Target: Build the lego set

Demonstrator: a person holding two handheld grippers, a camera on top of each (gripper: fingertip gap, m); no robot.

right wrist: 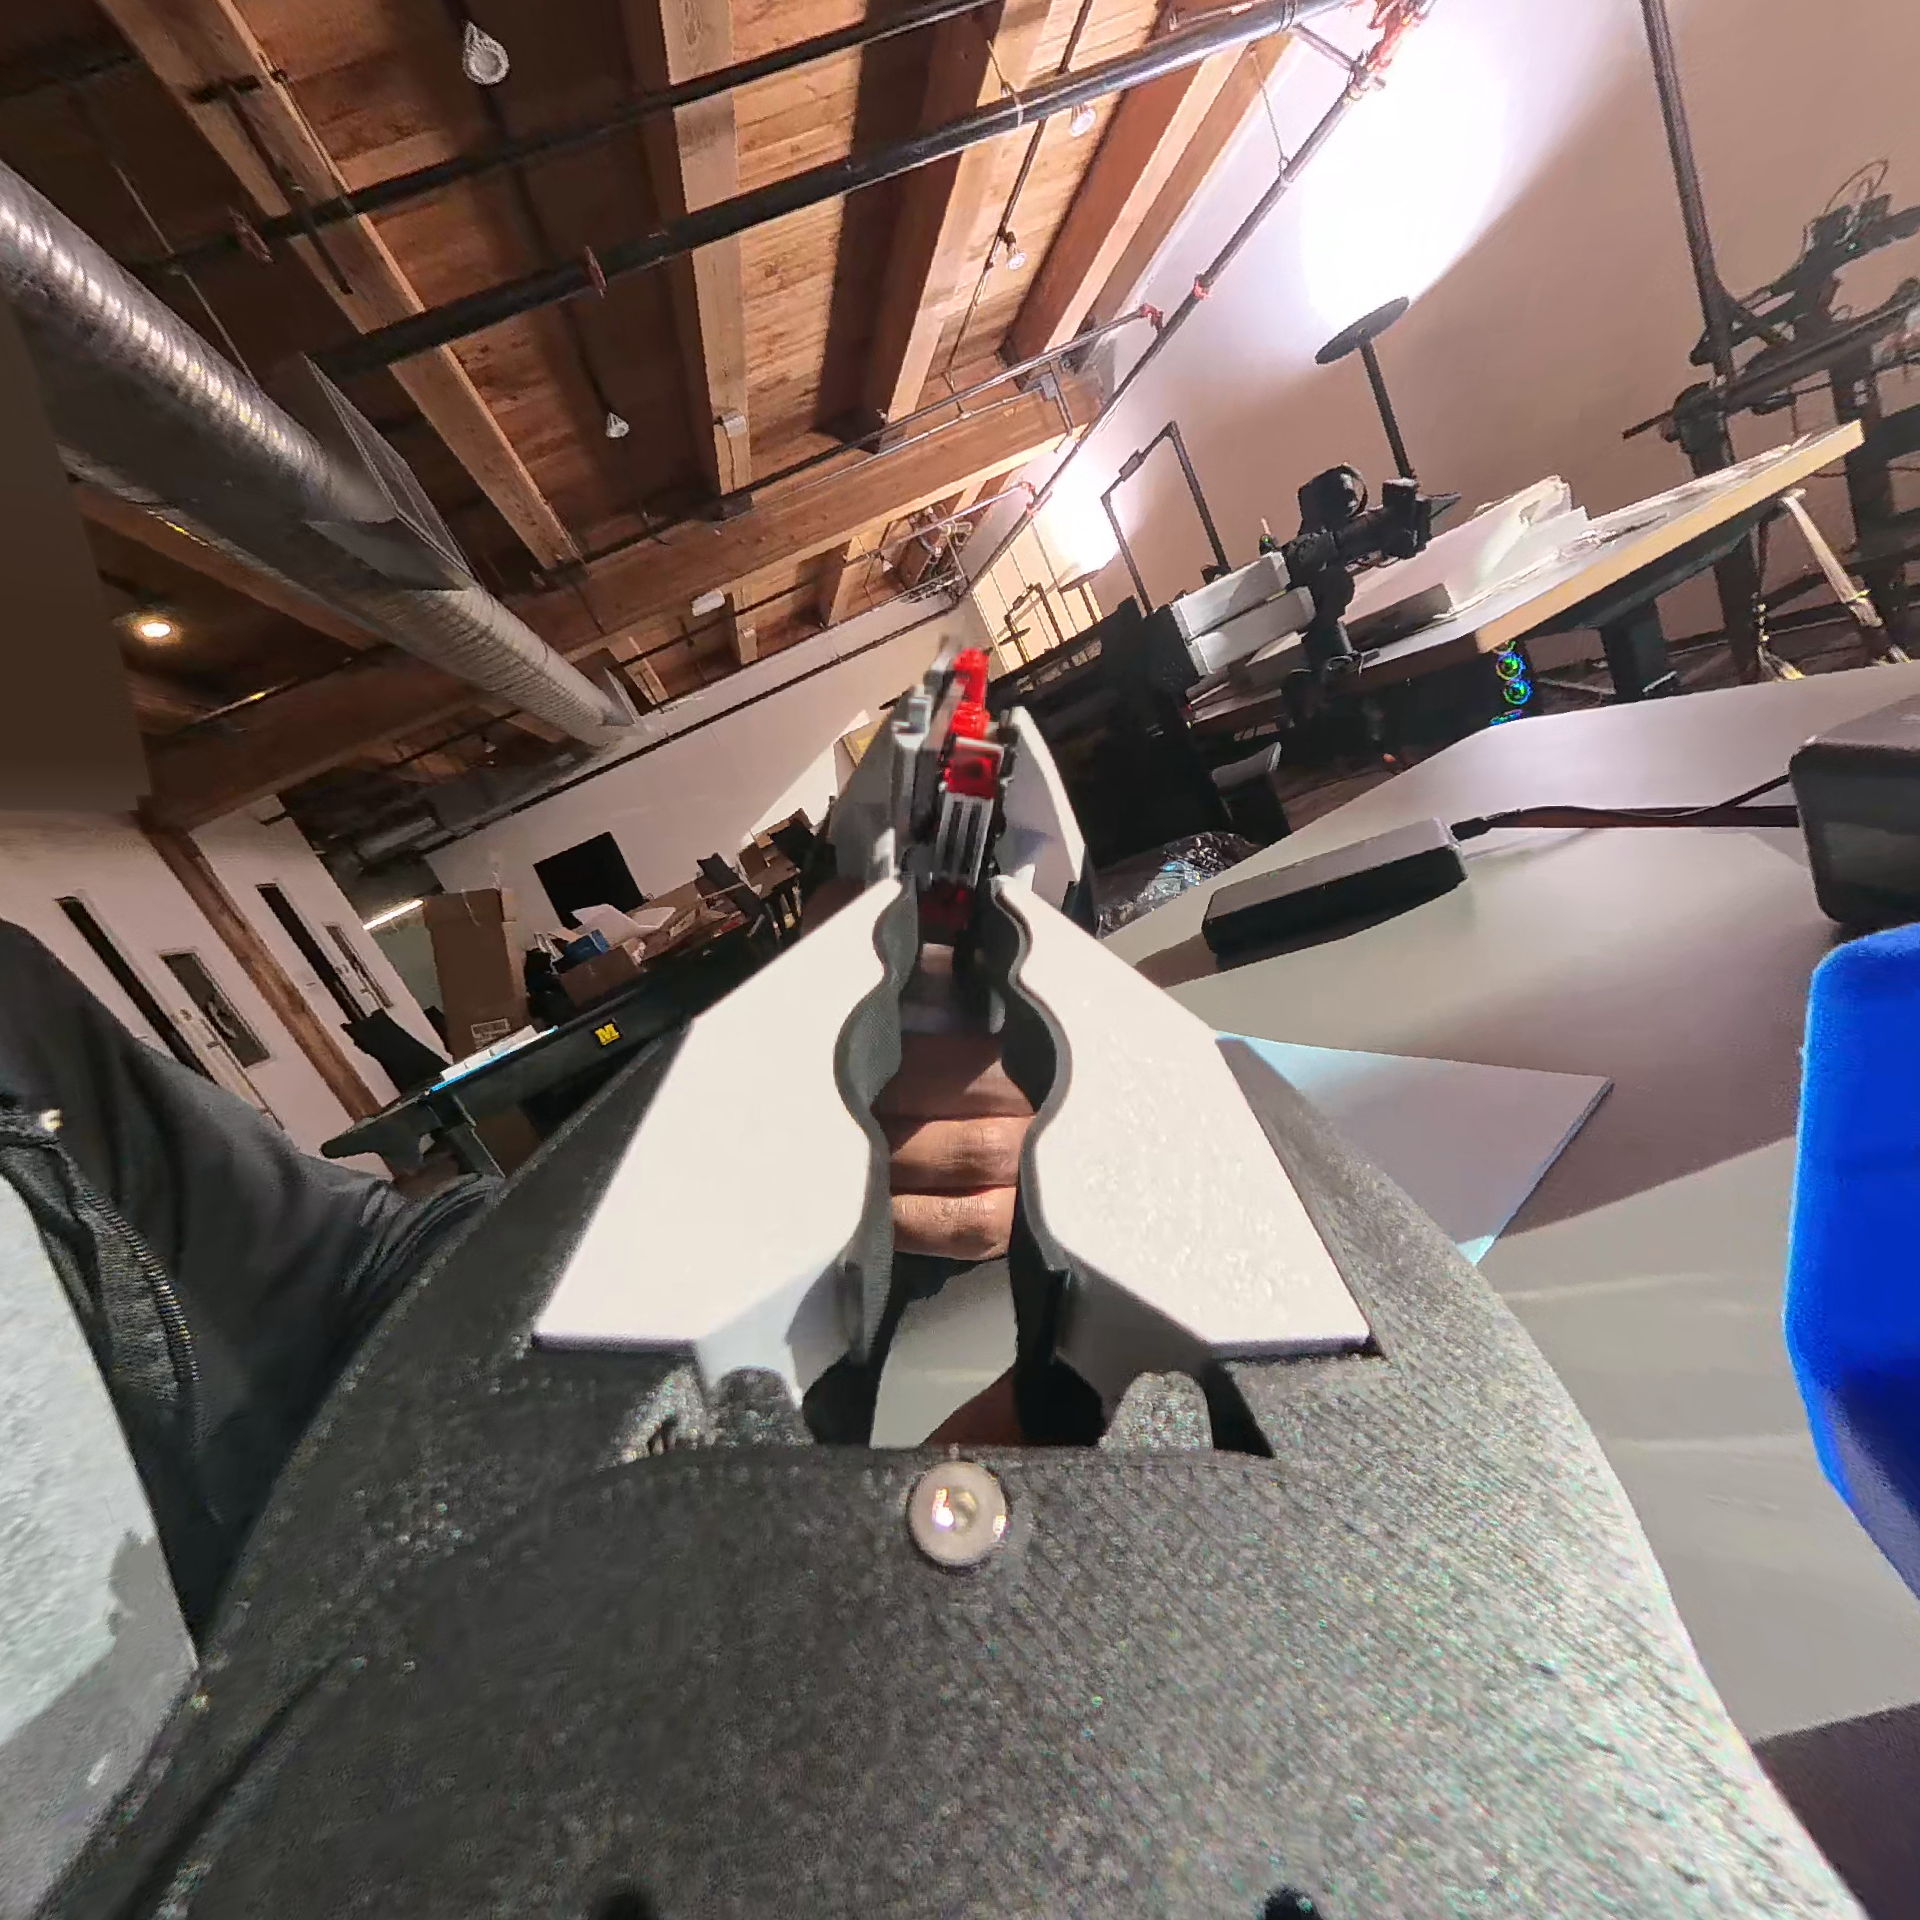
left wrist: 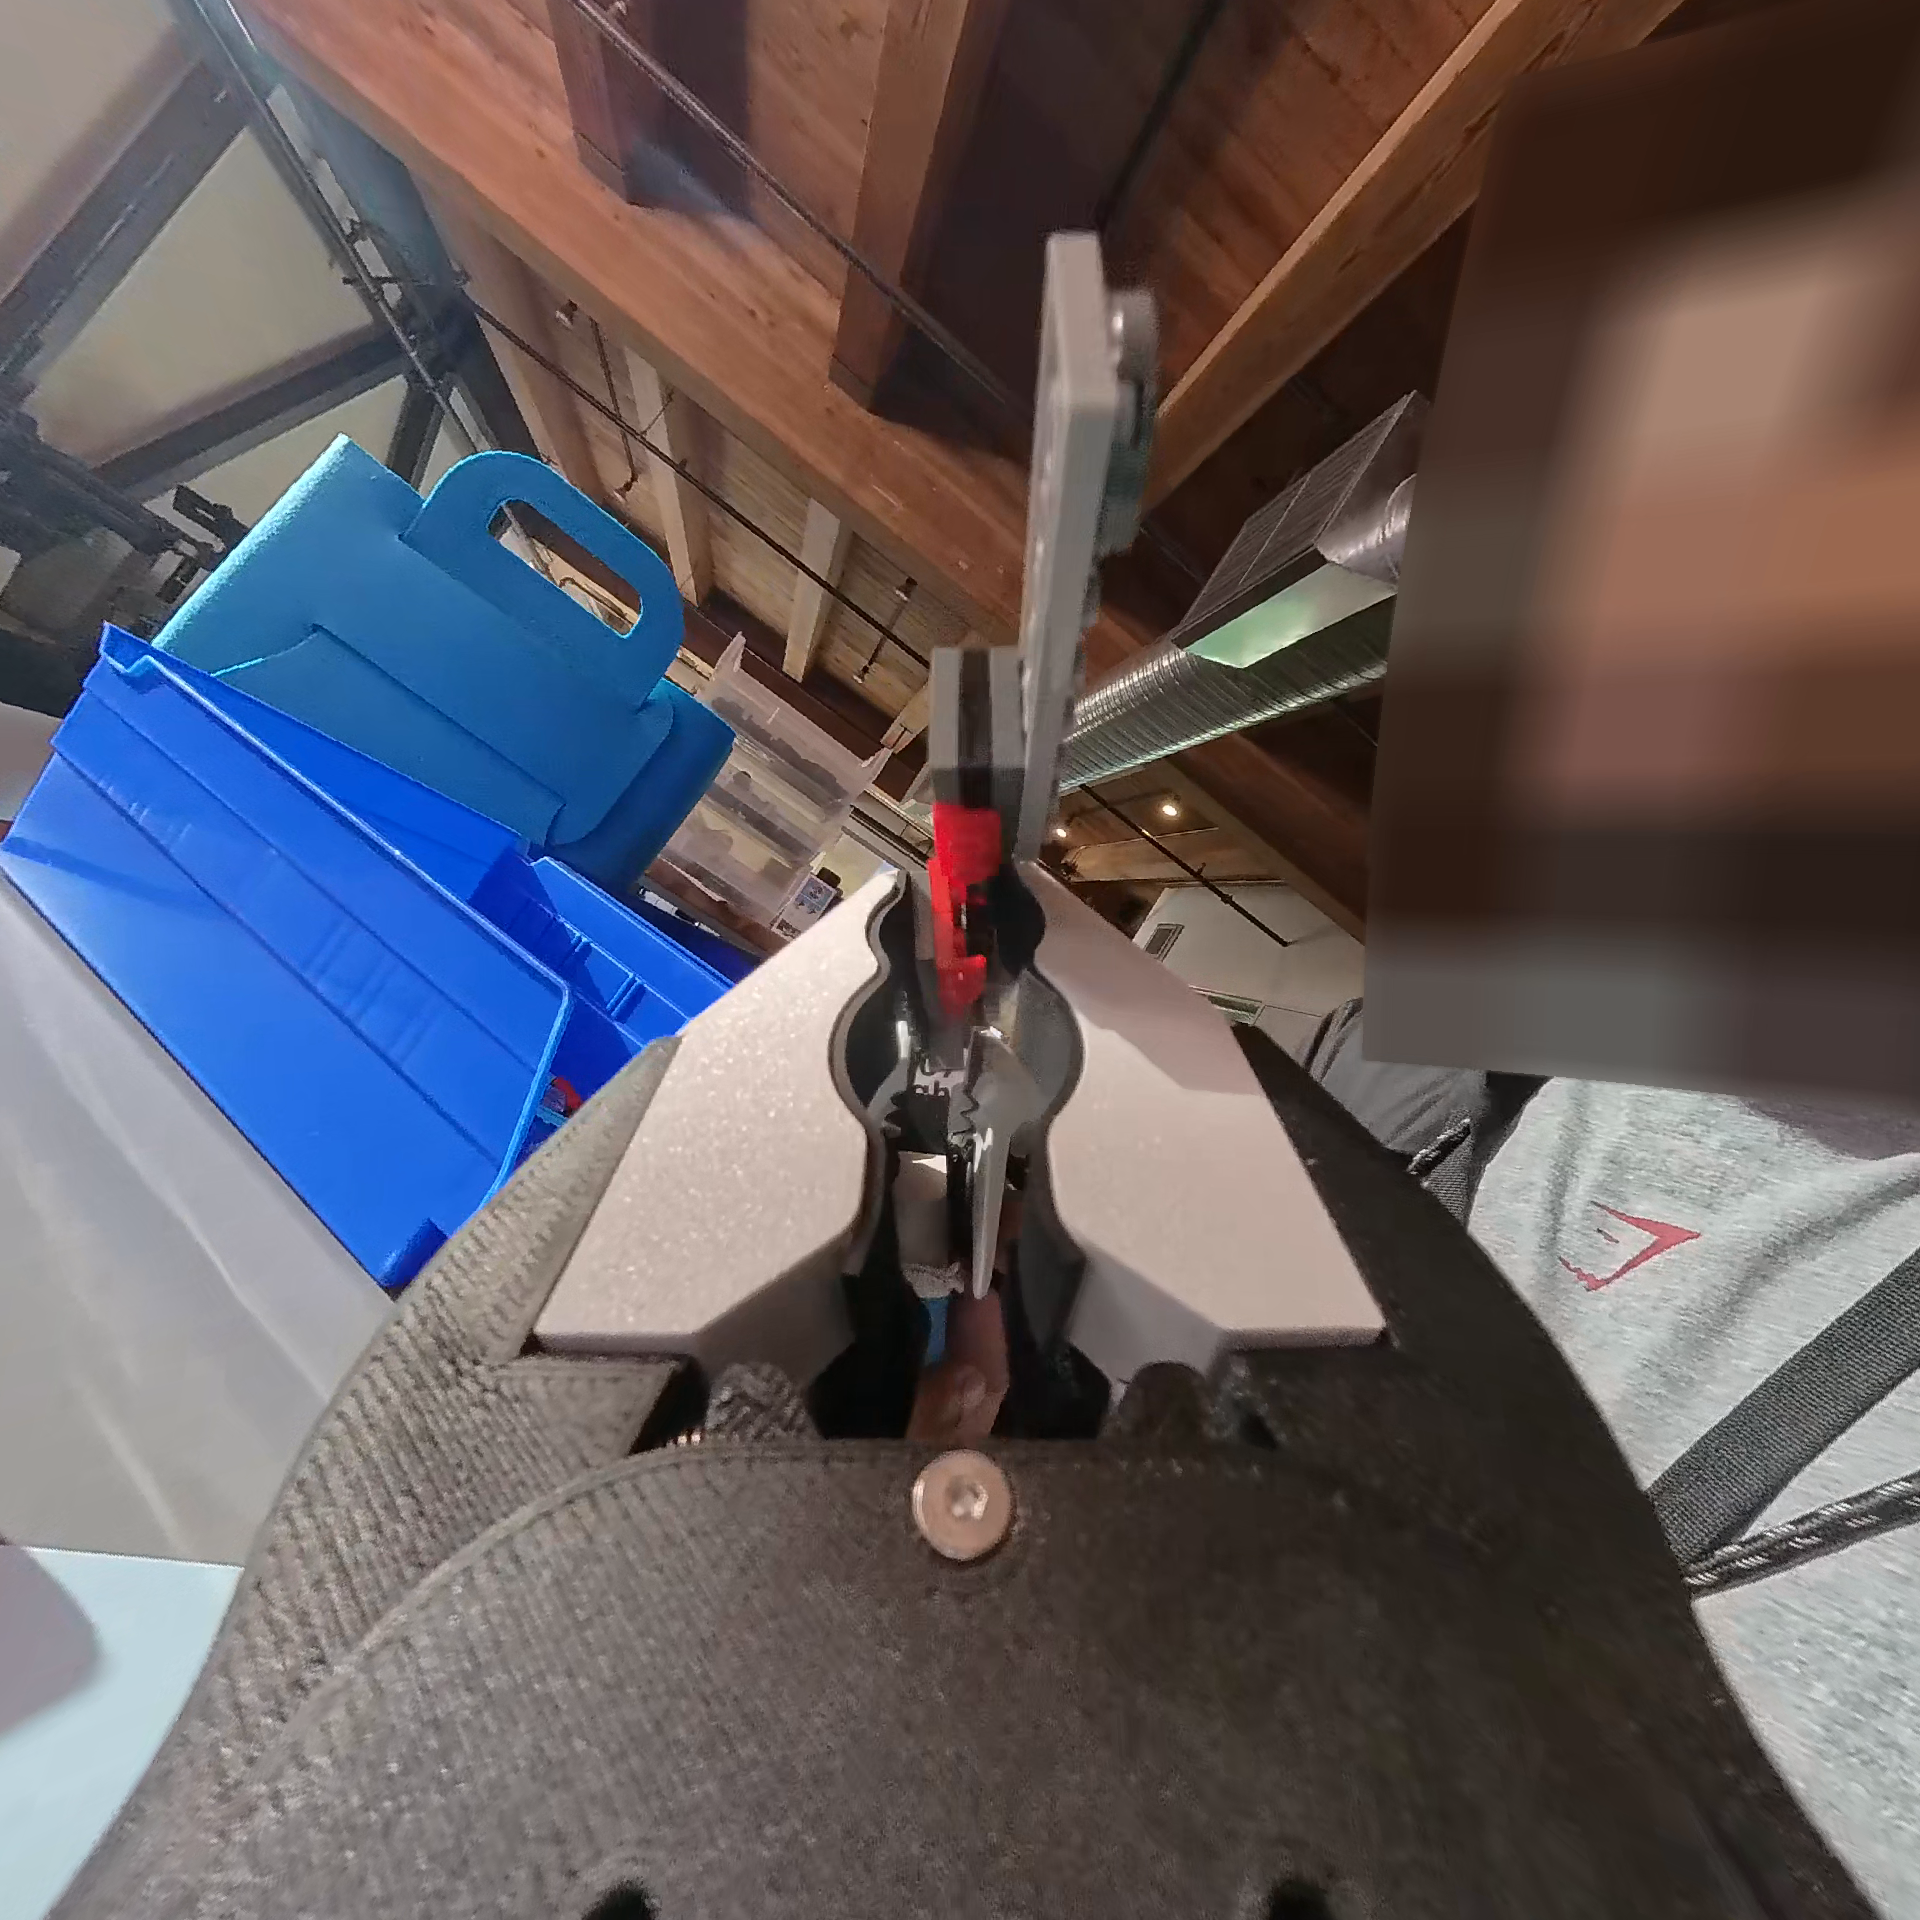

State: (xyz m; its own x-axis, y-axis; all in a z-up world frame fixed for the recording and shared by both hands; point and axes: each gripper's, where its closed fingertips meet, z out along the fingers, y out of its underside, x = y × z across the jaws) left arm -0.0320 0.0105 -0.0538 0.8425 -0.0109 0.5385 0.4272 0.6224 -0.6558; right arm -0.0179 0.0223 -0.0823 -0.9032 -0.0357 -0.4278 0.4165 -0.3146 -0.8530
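My left gripper point(left wrist: 966, 894) is raised toward the ceiling and shut on a small lego assembly point(left wrist: 966, 727) of grey, black and red pieces. A long grey plate point(left wrist: 1065, 468) with round dark pieces on its right side stands up from the assembly, blurred. My right gripper point(right wrist: 956, 894) also points upward and is shut on a grey, black and red lego assembly point(right wrist: 961, 800). Pale finger-like shapes point(right wrist: 1039, 800) sit close behind it; I cannot tell whether they are the left gripper. A hand shows through the gap between each gripper's fingers.
Blue bins point(left wrist: 260, 883), a blue folded carrier point(left wrist: 468, 644) and a clear container point(left wrist: 769, 790) stand at the left. A person in a grey shirt point(left wrist: 1662, 1351) is at the right. A grey table point(right wrist: 1558, 987) holds a black flat box point(right wrist: 1340, 883) and a black device point(right wrist: 1860, 831). The tips of both grippers are at nearly the same place.
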